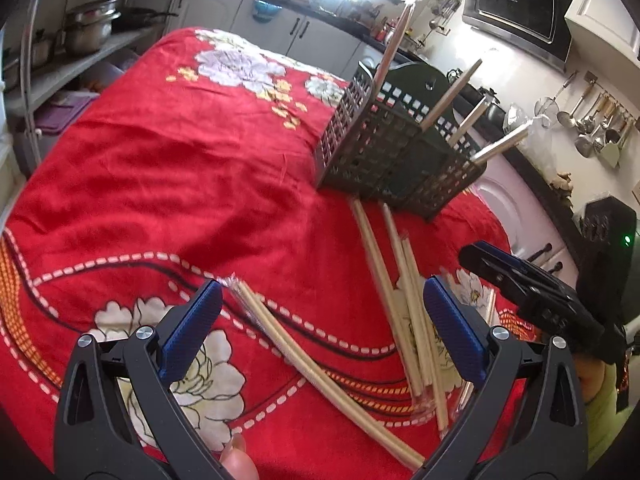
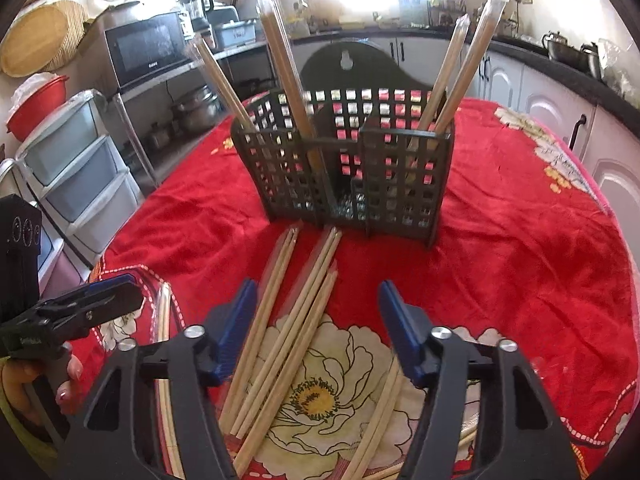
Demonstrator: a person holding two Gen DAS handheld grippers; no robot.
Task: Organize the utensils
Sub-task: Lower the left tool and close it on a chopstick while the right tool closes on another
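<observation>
A table under a red flowered cloth (image 2: 520, 240) fills both views; its near edge is cut off by the frames. Toward the far edge stands a dark lattice caddy (image 2: 344, 176), upright, split into compartments. Wrapped chopsticks (image 2: 452, 76) stand in its outer compartments, leaning outward with tips up; how many sit in each is hard to tell through the grid. Loose chopsticks (image 2: 288, 320) lie on the cloth just before the caddy, long axes running from the near edge toward it, fanned slightly and motion-blurred. Their near ends are hidden behind the right gripper (image 2: 316, 332), whose jaws stand apart astride the bundle, pads not pressing it. One more pair (image 1: 320, 376) lies slantwise toward the near left corner, partly under the left gripper (image 1: 320, 328), whose jaws stand wide apart with nothing clamped. Writing on the microwave (image 2: 148, 46) and the oven (image 1: 516, 0) is too small to read
</observation>
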